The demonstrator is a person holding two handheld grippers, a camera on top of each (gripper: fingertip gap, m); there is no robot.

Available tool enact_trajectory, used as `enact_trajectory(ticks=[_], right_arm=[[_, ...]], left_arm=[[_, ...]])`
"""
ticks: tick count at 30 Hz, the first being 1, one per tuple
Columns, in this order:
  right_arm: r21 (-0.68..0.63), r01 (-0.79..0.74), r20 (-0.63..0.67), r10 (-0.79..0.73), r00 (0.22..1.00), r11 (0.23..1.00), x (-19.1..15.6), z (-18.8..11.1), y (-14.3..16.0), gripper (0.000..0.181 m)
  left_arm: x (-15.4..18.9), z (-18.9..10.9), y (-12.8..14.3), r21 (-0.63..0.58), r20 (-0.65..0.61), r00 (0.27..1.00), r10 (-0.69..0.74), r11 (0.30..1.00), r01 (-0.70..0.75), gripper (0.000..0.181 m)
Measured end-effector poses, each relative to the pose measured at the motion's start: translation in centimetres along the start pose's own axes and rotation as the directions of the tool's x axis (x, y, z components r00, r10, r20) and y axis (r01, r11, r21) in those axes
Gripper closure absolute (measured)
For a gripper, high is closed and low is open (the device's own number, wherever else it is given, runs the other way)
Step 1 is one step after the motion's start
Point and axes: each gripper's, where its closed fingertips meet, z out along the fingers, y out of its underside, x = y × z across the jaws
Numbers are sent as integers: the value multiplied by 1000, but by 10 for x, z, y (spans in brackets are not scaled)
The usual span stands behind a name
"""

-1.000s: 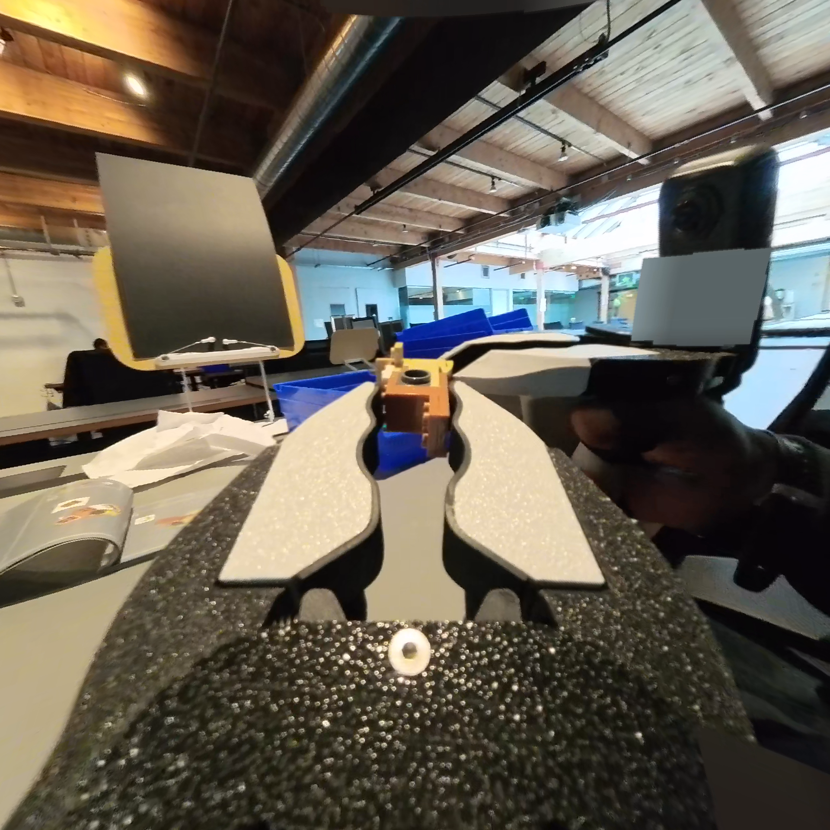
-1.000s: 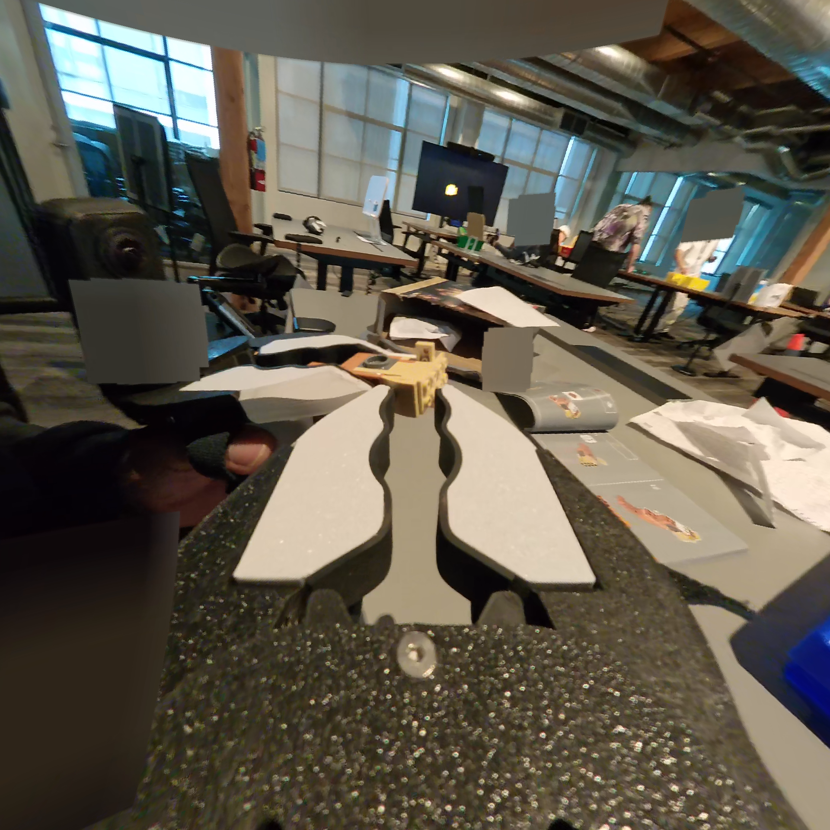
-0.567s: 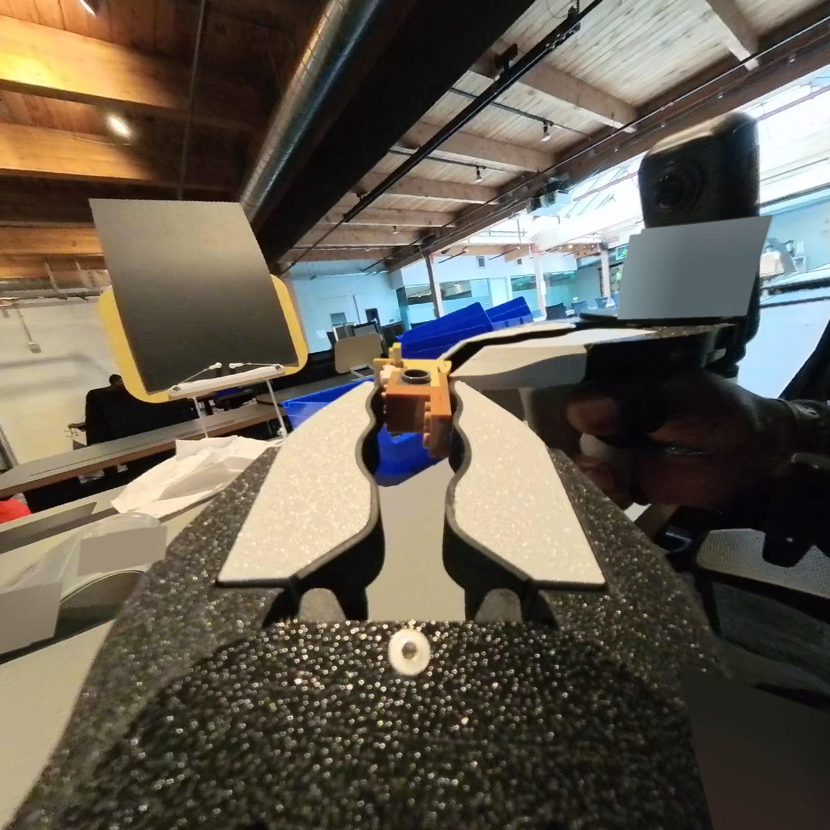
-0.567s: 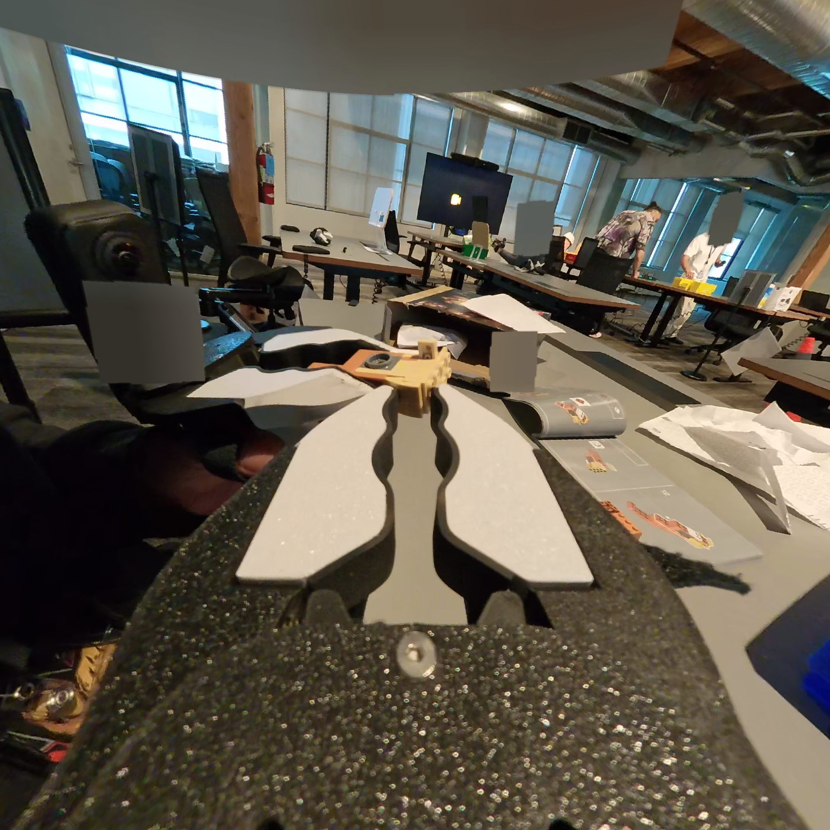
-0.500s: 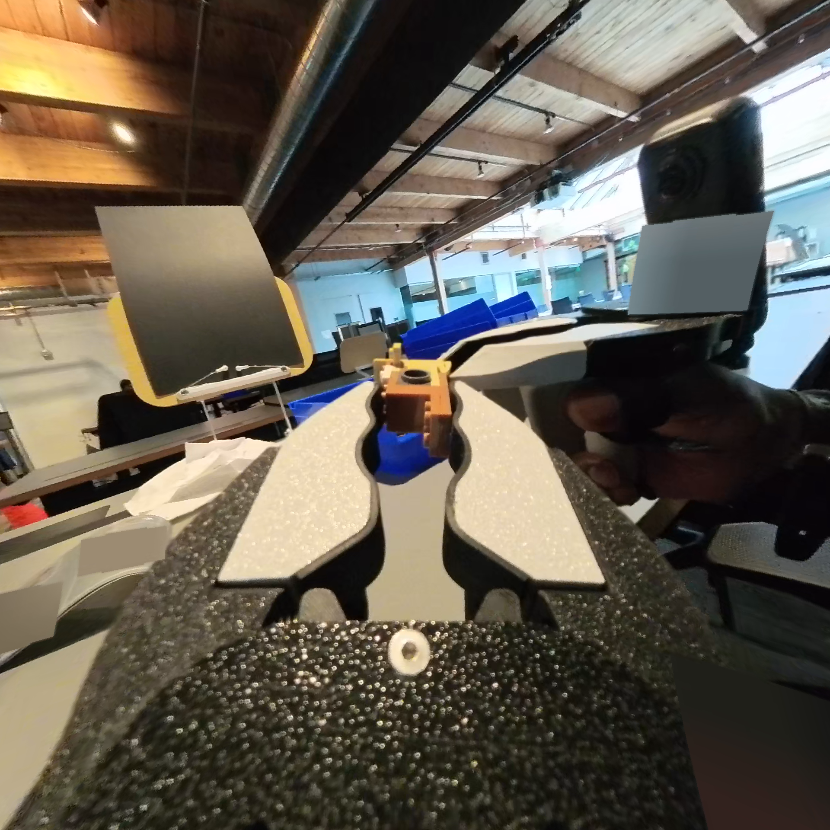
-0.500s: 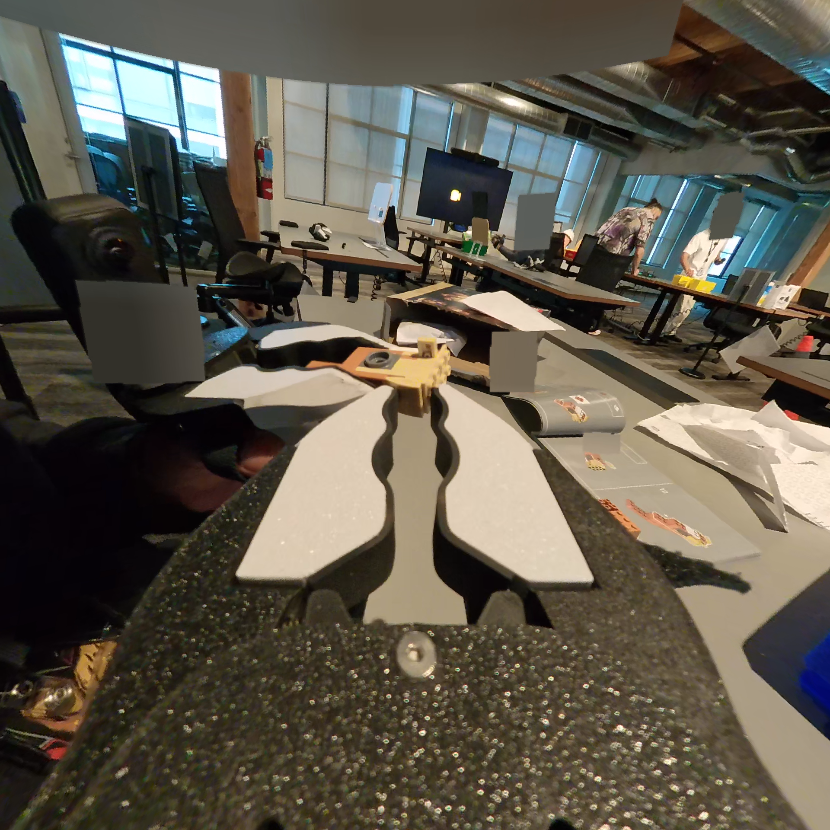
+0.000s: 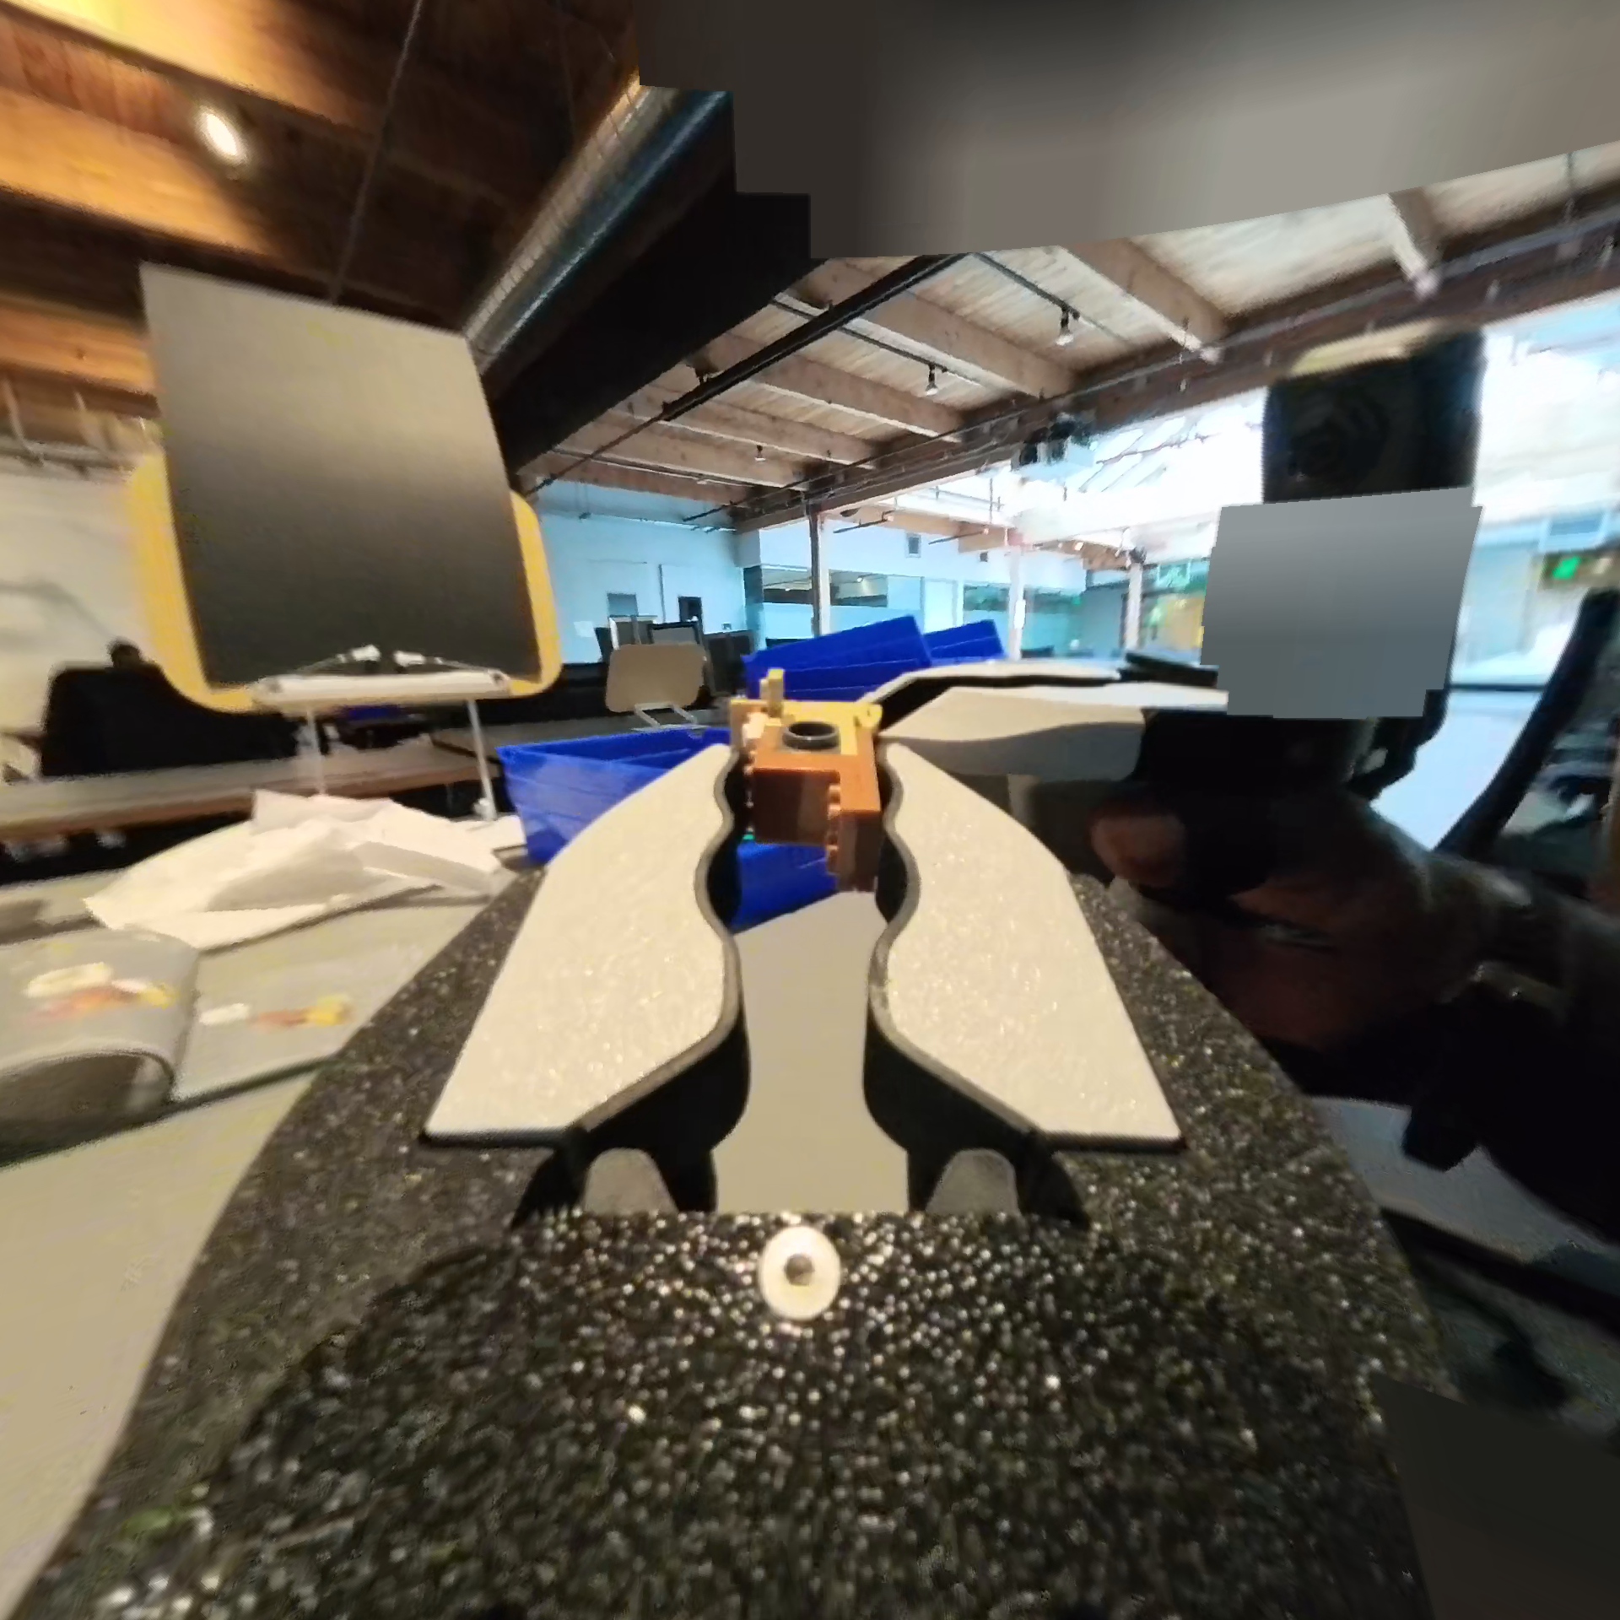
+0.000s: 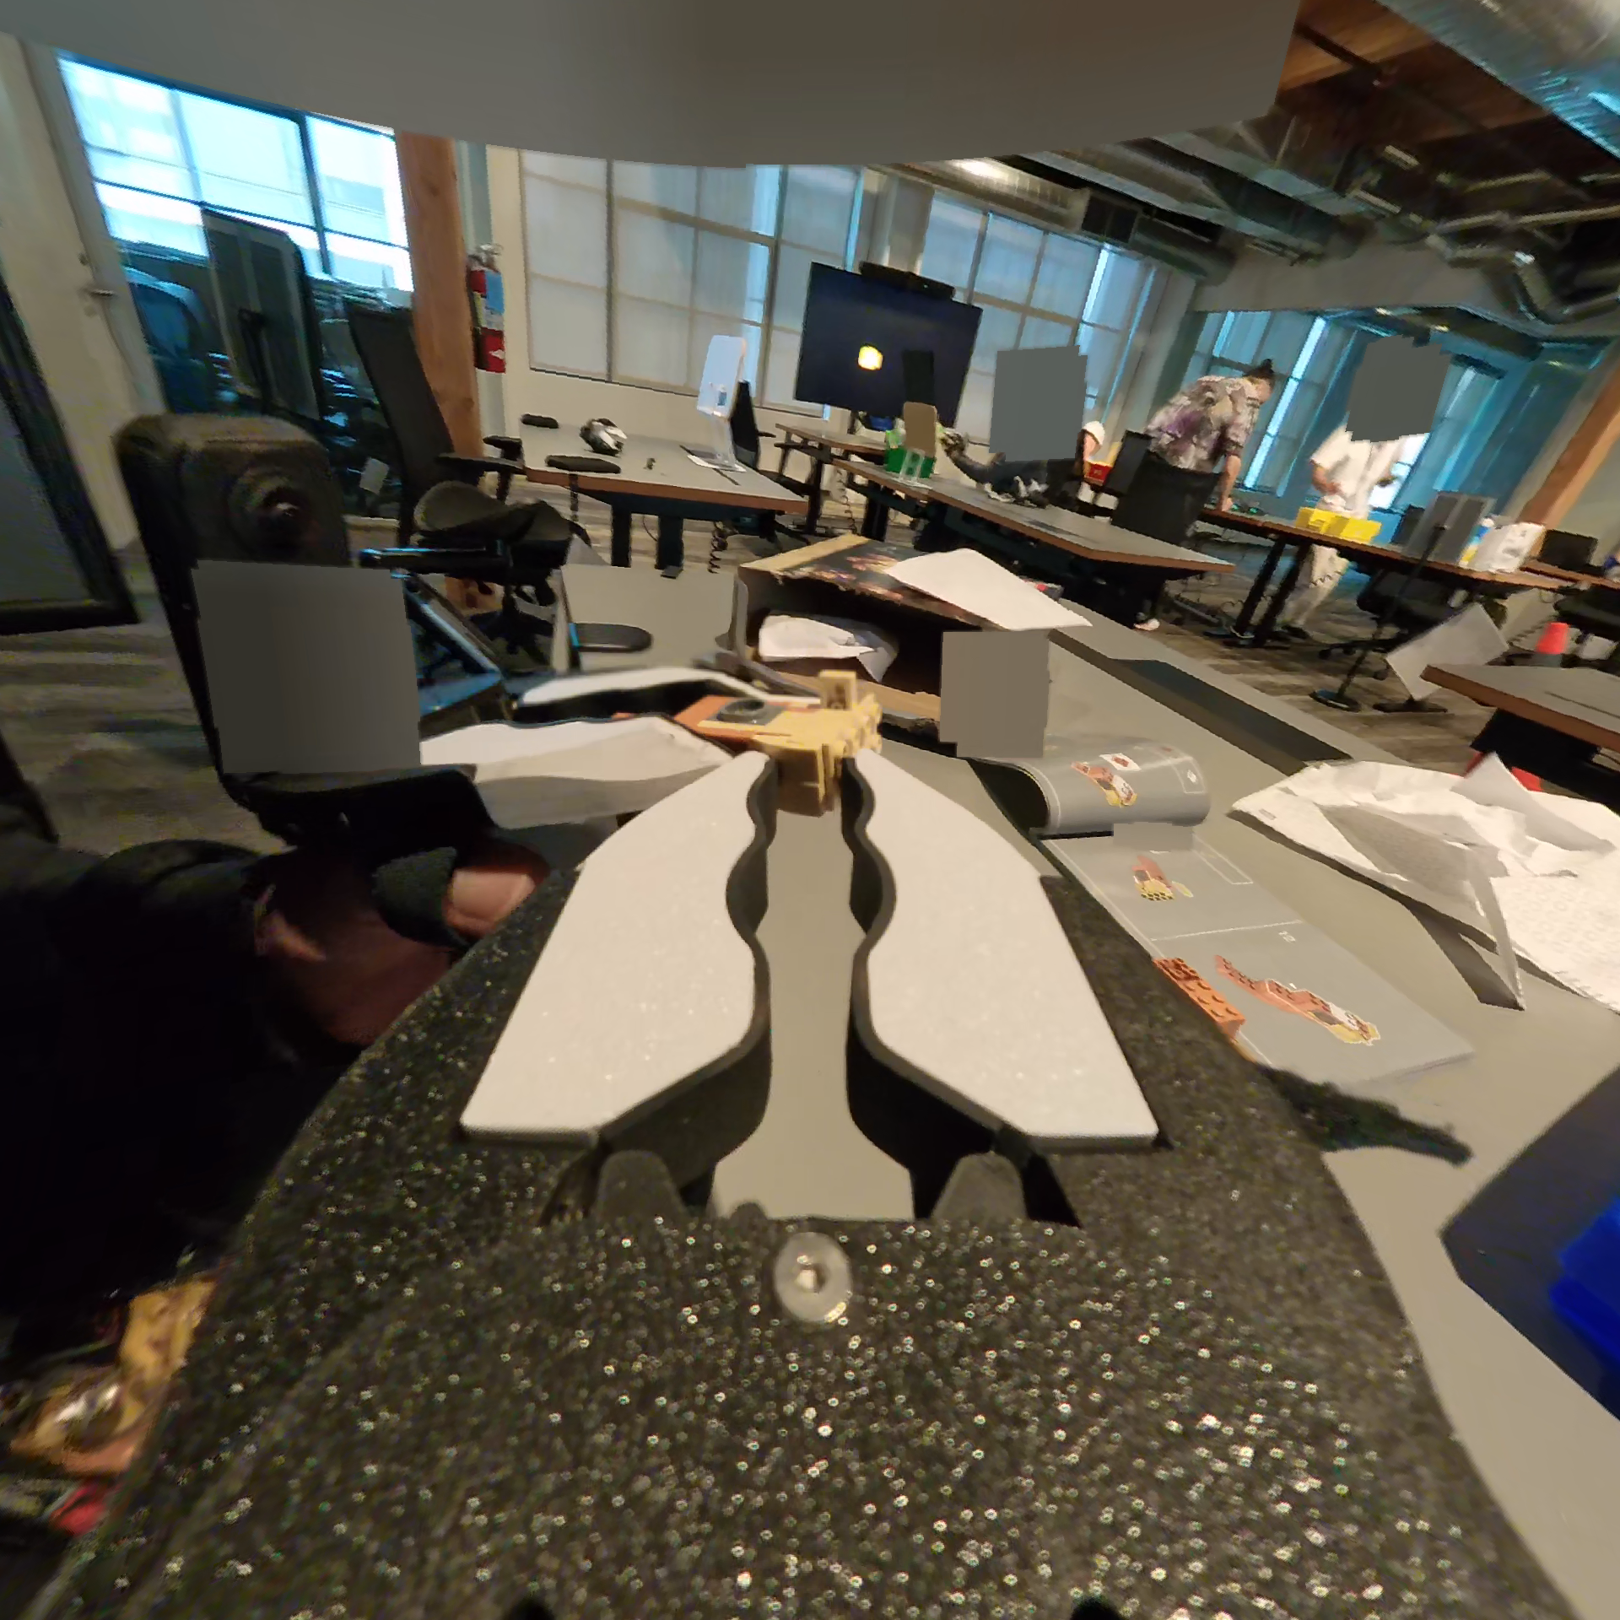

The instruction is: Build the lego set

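Grey tabletop (image 8: 1367,1131) carries an open instruction booklet (image 8: 1227,964) of printed pictures. Above it, left gripper (image 7: 811,789) jaws clamp the brown lego piece (image 7: 811,793); right gripper (image 8: 811,771) jaws clamp the joined tan piece (image 8: 815,745).

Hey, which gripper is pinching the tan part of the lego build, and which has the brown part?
The right gripper pinches the tan part. The left gripper clamps the brown block, the one with the black ring on top; both parts meet in mid-air.

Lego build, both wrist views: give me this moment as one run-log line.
left gripper: shut on brown lego block | right gripper: shut on tan lego piece | pieces touching, held above table
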Motion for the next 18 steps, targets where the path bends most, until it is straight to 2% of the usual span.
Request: enact_trajectory(ticks=[2, 5, 8, 11, 14, 18], right_arm=[[-15, -5, -18, 4, 1000, 1000, 3, 2, 3, 168], [-26, -13, -27, 12, 1000, 1000, 5, 2, 6, 158], [-11, -61, -19, 61, 998, 998, 6, 3, 4, 156], [-21, -107, -30, 106, 994, 994, 9, 6, 7, 155], [-45, -164, -42, 162, 986, 985, 13, 10, 12, 151], [-26, -272, 4, 272, 962, 962, 11, 12, 12, 148]], left_arm=[[-4, 1, 4, 8, -4, 991, -131, 991, 131, 155], [-11, 2, 5, 29, -12, 947, -322, 946, 322, 155], [-20, 3, 9, 29, -24, 859, -512, 858, 513, 155], [-23, 4, 14, 26, -60, 735, -675, 735, 677, 155], [-22, 3, 15, 26, -102, 656, -748, 657, 754, 155], [-20, 3, 13, 37, -133, 642, -755, 644, 764, 155]])
